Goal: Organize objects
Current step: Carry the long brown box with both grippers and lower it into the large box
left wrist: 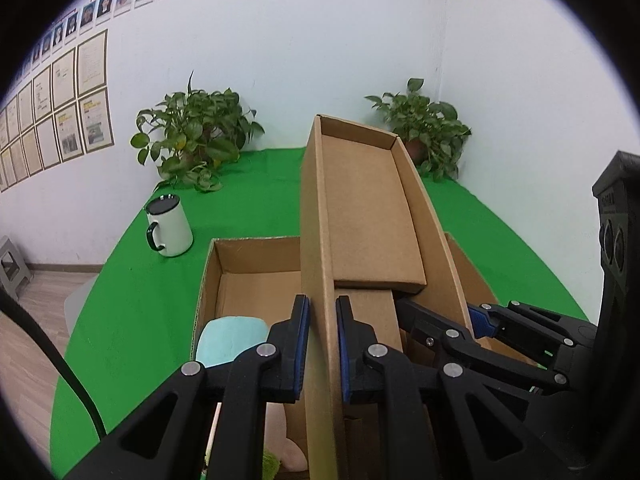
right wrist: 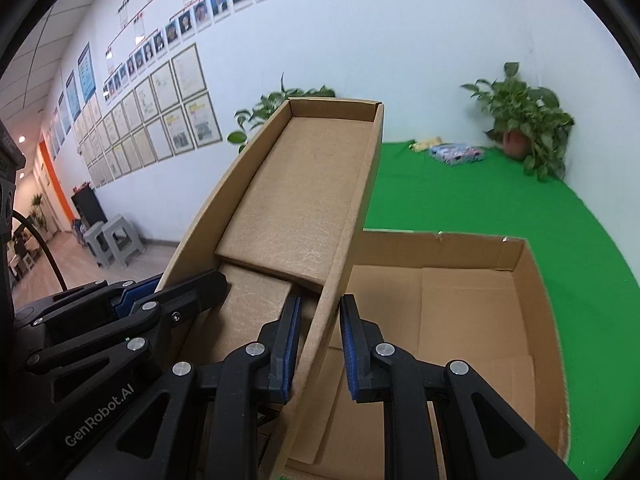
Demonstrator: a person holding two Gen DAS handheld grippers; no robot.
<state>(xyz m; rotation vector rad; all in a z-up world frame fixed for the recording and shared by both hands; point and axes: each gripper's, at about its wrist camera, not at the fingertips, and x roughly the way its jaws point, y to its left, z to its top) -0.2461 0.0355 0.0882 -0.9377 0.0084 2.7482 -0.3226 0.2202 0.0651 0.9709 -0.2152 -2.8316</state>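
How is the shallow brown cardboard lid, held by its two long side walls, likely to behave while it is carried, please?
The shallow brown cardboard lid looks empty and thin-walled, so it is probably light. The left gripper and right gripper each pinch only one thin wall, so those walls may flex. Its loose inner flap might shift if tilted.

Both tools are black plastic. The left gripper (left wrist: 323, 344) fills the lower centre of its frame: angular linkage arms with triangular cut-outs, round silver pivot pins, and blue ribbed pads lining the inner faces of its fingers (left wrist: 298, 344). The right gripper (right wrist: 316, 344) is built alike (white "GenRobot.AI" lettering at lower left). A black cable (left wrist: 60, 360) curves along the left edge.
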